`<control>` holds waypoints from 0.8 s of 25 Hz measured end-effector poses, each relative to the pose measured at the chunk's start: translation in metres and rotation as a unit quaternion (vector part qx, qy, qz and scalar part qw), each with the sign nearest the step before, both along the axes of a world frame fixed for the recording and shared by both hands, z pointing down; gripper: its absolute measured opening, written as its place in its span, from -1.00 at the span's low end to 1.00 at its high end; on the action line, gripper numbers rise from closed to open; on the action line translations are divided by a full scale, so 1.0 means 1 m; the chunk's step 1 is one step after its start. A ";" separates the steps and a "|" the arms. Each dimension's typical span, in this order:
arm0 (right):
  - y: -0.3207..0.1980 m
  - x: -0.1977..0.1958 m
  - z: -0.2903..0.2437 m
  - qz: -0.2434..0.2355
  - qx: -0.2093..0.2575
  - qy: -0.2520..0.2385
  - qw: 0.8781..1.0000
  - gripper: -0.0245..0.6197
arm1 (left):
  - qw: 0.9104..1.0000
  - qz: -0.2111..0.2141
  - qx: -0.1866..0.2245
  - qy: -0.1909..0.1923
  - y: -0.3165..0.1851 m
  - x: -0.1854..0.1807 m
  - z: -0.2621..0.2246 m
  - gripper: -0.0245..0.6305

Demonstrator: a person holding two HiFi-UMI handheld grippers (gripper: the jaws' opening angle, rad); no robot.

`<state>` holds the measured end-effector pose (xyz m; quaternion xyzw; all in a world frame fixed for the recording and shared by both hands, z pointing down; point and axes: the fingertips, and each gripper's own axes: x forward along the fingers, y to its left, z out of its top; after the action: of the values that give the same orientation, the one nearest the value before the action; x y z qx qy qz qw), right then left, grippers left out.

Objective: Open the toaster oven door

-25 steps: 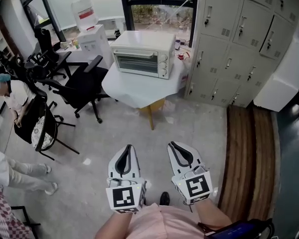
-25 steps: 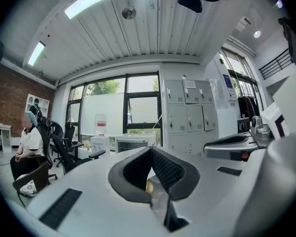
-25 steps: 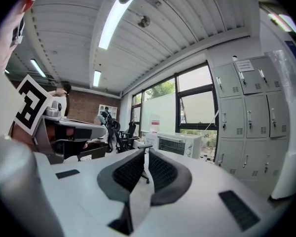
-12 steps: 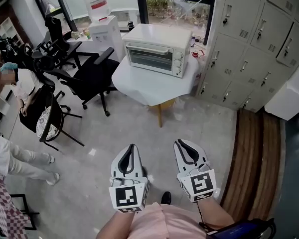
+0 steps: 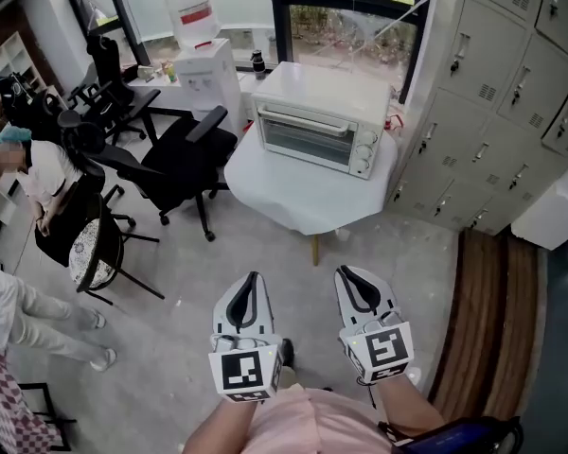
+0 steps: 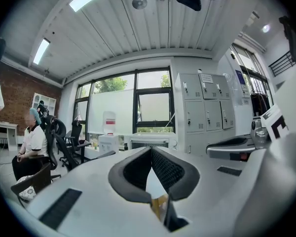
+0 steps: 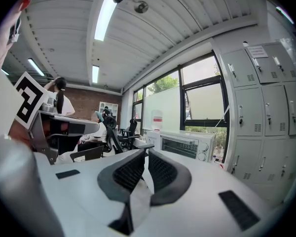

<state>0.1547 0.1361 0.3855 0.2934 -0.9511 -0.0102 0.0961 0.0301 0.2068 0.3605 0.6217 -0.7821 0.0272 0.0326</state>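
From the head view: one toaster oven, door shut, on one white tabletop. Two tools, the left tool and right tool, are well short of the oven.

Left gripper view: jaws pressed together, empty, with the oven straight behind the tips.

Right gripper view: jaws seemingly closed too, nothing held. Here the oven stands clear, right of the tips.

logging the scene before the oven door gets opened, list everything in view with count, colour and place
toaster oven: one, white, door closed, on the table
table: one, white, by the window
water dispenser: one, white, red-labelled bottle on top, left of the table
office chairs: at least three, black, left of the table
lockers: one bank, grey, right wall
wooden platform: one, brown, in front of the lockers
seated person: one, white top, far left
second person's legs: light trousers, lower left
left gripper: white, jaws shut, empty
right gripper: white, jaws shut, empty
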 end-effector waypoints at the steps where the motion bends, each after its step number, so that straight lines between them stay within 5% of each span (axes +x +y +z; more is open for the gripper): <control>1: -0.007 -0.010 -0.004 0.002 0.003 -0.002 1.000 -0.85 | 1.000 0.001 0.003 -0.003 -0.007 -0.010 -0.004 -0.88; 11: -0.062 -0.092 -0.033 0.021 0.043 -0.020 0.999 -0.86 | 0.999 0.025 0.039 -0.015 -0.066 -0.092 -0.027 -0.88; 20: -0.092 -0.106 -0.012 0.051 0.027 -0.003 0.998 -0.86 | 0.998 0.061 0.013 -0.001 -0.107 -0.107 0.005 -0.88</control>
<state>0.0483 0.0439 0.3738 0.3441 -0.9345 -0.0298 0.0862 -0.0770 0.0994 0.3650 0.6689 -0.7428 0.0194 0.0218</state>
